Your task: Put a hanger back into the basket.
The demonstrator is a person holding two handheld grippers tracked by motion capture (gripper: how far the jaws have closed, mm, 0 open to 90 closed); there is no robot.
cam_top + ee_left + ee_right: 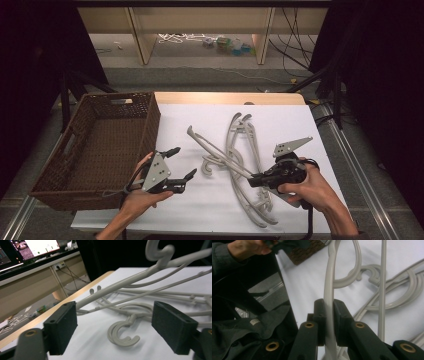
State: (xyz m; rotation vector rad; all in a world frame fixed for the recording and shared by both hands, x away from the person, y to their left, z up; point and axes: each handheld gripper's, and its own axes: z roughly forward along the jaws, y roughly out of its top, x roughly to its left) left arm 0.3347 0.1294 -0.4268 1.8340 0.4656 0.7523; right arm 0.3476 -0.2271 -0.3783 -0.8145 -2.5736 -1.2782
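Observation:
Several pale grey plastic hangers (248, 141) lie tangled on the white table (210, 210). My right gripper (254, 179) is shut on the arm of one hanger (216, 150), which slants up and to the left above the pile. In the right gripper view the jaws of the right gripper (328, 322) pinch that hanger's arm (329, 282). My left gripper (183, 162) stands open to the left of the pile, with nothing between its fingers. In the left gripper view the left gripper (117, 327) faces two hanger hooks (122, 336) on the cloth, and the lifted hanger (120, 286) crosses above them.
A brown wicker basket (151, 125) stands at the table's left side, close to my left hand. Its corner (304, 252) is at the top of the right gripper view. Beyond the table are wooden desk legs (140, 35) and cables (295, 55) on the floor.

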